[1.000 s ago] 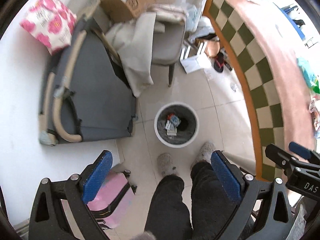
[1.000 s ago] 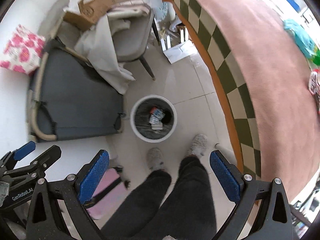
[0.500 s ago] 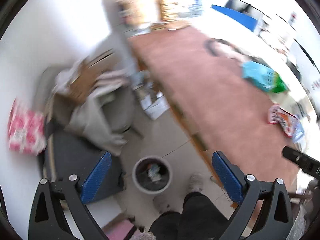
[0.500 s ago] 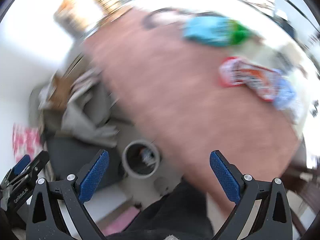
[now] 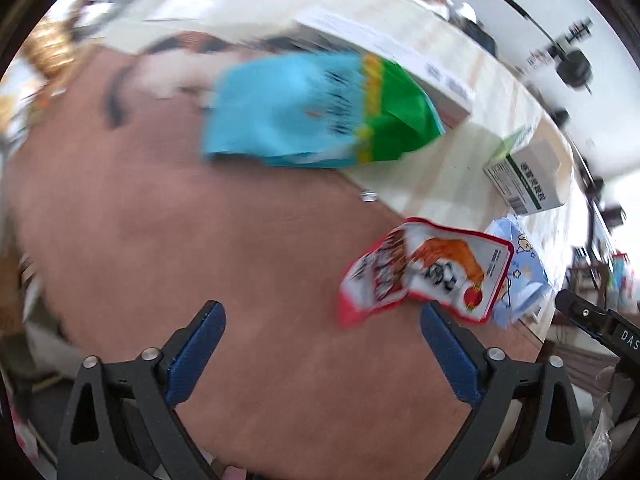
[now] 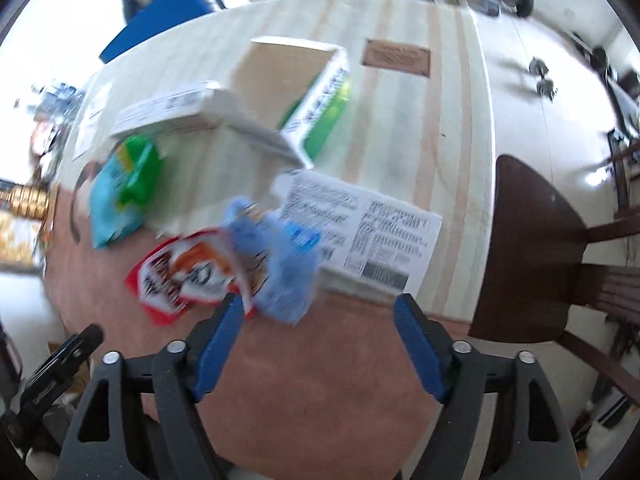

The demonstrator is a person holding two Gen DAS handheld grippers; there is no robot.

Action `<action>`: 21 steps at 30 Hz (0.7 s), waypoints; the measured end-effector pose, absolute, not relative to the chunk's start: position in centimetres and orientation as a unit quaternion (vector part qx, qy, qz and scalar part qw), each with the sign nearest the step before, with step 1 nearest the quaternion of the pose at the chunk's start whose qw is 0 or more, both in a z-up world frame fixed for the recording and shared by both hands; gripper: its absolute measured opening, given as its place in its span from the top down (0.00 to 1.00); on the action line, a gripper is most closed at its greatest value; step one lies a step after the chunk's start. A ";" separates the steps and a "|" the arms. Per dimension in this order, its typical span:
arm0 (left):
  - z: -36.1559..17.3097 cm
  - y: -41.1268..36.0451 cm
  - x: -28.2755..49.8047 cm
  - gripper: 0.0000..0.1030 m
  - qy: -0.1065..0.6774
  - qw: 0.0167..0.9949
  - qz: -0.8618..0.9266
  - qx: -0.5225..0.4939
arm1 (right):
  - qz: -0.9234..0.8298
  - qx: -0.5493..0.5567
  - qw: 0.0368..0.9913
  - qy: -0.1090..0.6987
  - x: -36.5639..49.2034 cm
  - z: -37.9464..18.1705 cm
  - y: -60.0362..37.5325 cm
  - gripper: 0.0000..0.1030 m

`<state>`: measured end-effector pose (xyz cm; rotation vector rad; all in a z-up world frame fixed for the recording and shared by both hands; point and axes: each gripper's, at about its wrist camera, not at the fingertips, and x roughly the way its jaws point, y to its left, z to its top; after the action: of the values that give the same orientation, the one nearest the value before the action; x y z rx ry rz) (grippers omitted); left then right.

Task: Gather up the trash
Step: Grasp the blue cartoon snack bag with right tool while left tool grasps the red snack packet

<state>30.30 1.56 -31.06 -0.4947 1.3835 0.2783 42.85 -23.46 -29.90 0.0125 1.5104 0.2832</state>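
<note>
Brown tabletop (image 5: pixel 200 248) strewn with snack wrappers.
Left view: left gripper (image 5: pixel 322 334) hovers spread apart and empty; a red-and-white crinkled snack wrapper (image 5: pixel 424 276) lies just ahead of its right finger, a blue-green plastic bag (image 5: pixel 312 112) farther back. Right view: right gripper (image 6: pixel 318 332), fingers apart, near a crumpled pale-blue wrapper (image 6: pixel 280 260) touching the red one.

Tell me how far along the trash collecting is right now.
Early on, judging by the table. Nothing is in hand: the left gripper and right gripper are both open and empty. Left to collect: the red snack wrapper, the blue crumpled wrapper and the blue-green bag, all lying on the table.
</note>
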 end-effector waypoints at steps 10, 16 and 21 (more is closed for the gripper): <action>-34.3 0.3 34.6 0.91 0.633 0.742 0.070 -0.210 | 0.152 0.028 0.695 0.702 44.5 -35.2 -21.3 0.56; -32.1 -0.2 33.9 0.99 0.617 0.759 0.080 -0.190 | 0.156 0.026 0.712 0.684 43.9 -34.7 -20.3 0.90; -28.6 -0.3 31.8 1.00 0.593 0.778 0.102 -0.181 | 0.157 0.010 0.731 0.664 43.1 -32.6 -20.0 0.95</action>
<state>31.77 -0.31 -28.57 -0.3904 1.2820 0.2215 43.14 -19.99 -32.56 0.0230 1.4627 0.3466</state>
